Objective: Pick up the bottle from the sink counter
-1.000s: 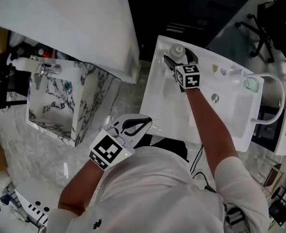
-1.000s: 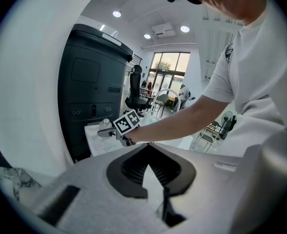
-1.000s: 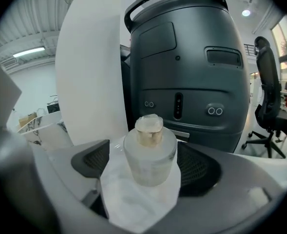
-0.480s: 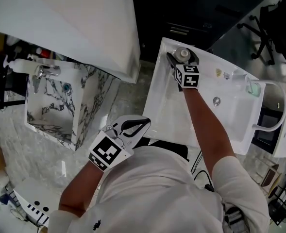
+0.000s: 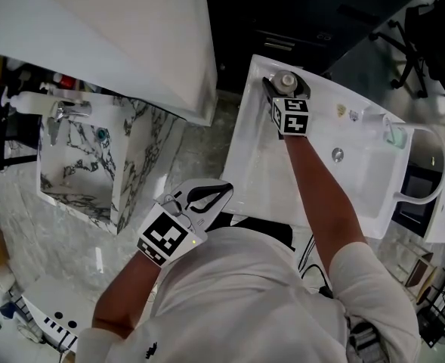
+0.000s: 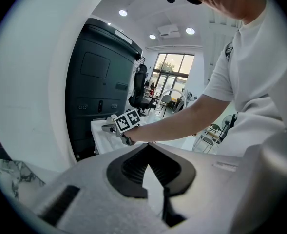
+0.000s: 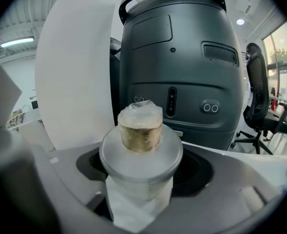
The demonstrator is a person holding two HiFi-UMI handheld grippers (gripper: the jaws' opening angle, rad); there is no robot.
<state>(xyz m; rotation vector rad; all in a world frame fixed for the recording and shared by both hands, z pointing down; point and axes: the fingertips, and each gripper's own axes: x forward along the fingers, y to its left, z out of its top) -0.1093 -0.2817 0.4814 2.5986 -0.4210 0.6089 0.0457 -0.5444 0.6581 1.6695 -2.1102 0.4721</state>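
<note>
Closest in, by the person's white T-shirt, the left gripper hangs over the marble-patterned floor with its jaws pressed together at the tips and nothing between them. Out to its left stands a marbled washbasin with a chrome tap at its back edge. The person's right forearm reaches out across the white sink counter, whose basin shows a round drain. At the end of that arm, beyond its marker cube, the right gripper sits at the counter's far left corner with a jaw on each side of the bottle. The jaws are closing on it, and a dark gap shows beside the bottle on either side, so the pads do not appear to press on it. The bottle stands upright on the counter, pale and translucent, with a broad grey shoulder and a brownish cap under clear film. Just behind it rises a dark grey machine housing, and farther right a black office chair.
</note>
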